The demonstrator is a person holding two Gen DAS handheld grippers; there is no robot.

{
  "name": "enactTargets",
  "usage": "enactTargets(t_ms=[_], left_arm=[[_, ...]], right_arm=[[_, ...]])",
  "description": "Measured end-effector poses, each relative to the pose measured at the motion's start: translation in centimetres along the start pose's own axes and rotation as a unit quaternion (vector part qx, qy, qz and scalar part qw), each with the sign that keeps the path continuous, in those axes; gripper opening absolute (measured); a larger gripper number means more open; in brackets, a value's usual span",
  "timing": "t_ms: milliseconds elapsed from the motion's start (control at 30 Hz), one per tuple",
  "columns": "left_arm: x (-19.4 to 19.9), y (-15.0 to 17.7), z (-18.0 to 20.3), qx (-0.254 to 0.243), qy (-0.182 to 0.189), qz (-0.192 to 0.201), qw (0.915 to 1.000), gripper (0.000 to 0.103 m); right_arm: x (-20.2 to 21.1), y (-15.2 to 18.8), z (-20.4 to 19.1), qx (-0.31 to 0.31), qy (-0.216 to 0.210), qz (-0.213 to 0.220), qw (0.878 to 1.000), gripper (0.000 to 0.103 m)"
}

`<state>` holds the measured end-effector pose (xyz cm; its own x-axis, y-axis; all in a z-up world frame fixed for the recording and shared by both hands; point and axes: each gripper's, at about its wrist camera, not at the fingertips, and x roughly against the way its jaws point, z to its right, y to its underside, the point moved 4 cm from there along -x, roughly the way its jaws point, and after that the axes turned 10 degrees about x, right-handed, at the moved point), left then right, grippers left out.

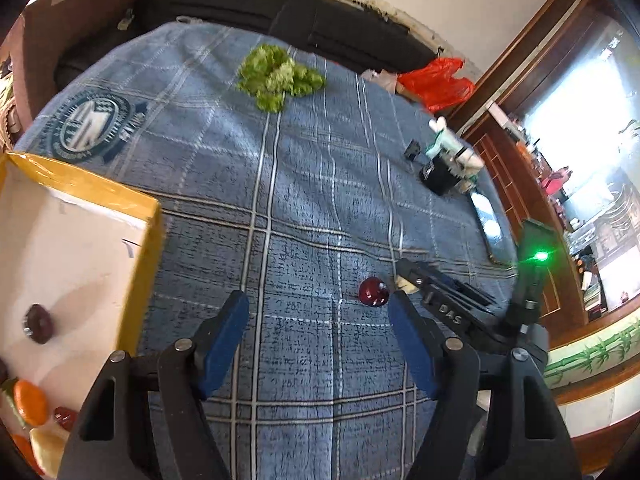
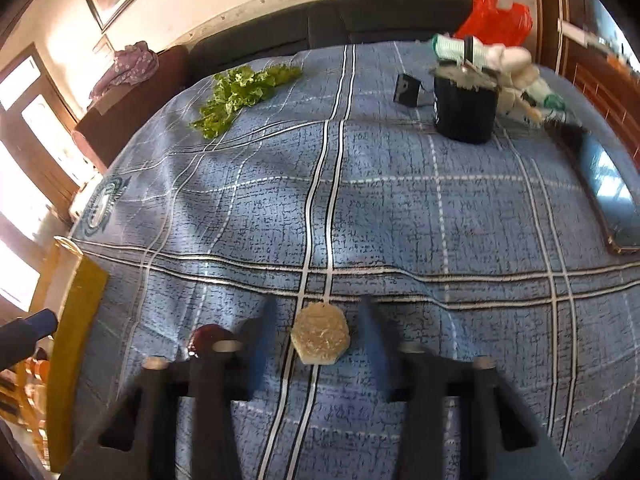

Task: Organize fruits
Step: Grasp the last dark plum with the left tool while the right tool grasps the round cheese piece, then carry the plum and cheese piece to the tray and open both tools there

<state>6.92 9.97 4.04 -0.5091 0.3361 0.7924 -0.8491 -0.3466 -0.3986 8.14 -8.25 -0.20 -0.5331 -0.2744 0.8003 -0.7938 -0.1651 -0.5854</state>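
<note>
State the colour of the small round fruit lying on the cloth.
Dark red, glossy. The fruit shows best in the left wrist view.

A woven cloth tablecloth [image 1: 304, 208] looks matt and coarse. The cherry [image 1: 373, 292] is glossy and smooth. The cardboard box [image 1: 80, 240] has glossy yellow walls.

- The left wrist view sits just behind the left tool [image 1: 320, 344], looking forward and down along its fingers at the desk [image 1: 304, 184], close above the cloth.
- The right wrist view does likewise behind the right tool [image 2: 316, 340], lower and nearer.
- Both views share the lettuce [image 1: 278, 76] [image 2: 244, 94], black cup [image 1: 440, 174] [image 2: 466, 110], cherry [image 1: 373, 292] [image 2: 210, 338] and yellow box [image 1: 154, 240] [image 2: 78, 344].
</note>
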Motion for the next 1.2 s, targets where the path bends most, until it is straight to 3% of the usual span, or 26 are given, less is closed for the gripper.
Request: enactTargets(t_ms=[133, 233, 400, 633, 667, 700, 767, 933, 1200], left_arm=[[-2.6, 0.6, 1.3, -0.03, -0.02, -0.007, 0.9993, 0.071], [-4.8, 1.2, 3.1, -0.071, -0.038, -0.014, 0.9966, 0.071], [-8.0, 2.2, 6.3, -0.154, -0.072, -0.003, 0.9854, 0.071], [-10.2, 2.6, 6.7, -0.18, -0.106, 0.011, 0.9779, 0.071], [-10.2, 2.7, 6.9, -0.186, -0.112, 0.015, 0.9761, 0.061], [-10.1, 2.8, 7.0, -0.192, -0.118, 0.022, 0.9741, 0.045], [-9.8, 2.9, 7.2, -0.197, -0.118, 0.024, 0.973, 0.027], [-7.8, 3.2, 6.8, -0.179, -0.109, 0.037, 0.977, 0.026], [0.7, 4.5, 3.7, -0.114, -0.086, 0.085, 0.9862, 0.027]], right_arm=[[1.8, 1.3, 1.5, -0.028, 0.006, 0.019, 0.999, 0.029], [3.8, 2.8, 2.5, -0.063, -0.016, 0.035, 0.997, 0.03], [5.1, 4.0, 3.8, -0.095, -0.036, 0.066, 0.993, 0.03], [5.2, 4.1, 4.2, -0.102, -0.054, 0.069, 0.991, 0.03], [5.2, 4.1, 4.0, -0.1, -0.052, 0.069, 0.991, 0.03], [5.2, 4.2, 3.9, -0.097, -0.05, 0.069, 0.992, 0.03], [5.1, 4.2, 3.7, -0.09, -0.043, 0.07, 0.993, 0.03], [5.5, 4.0, 3.1, -0.067, -0.019, 0.078, 0.995, 0.03], [6.8, 3.8, 0.7, -0.036, -0.05, 0.103, 0.993, 0.03]])
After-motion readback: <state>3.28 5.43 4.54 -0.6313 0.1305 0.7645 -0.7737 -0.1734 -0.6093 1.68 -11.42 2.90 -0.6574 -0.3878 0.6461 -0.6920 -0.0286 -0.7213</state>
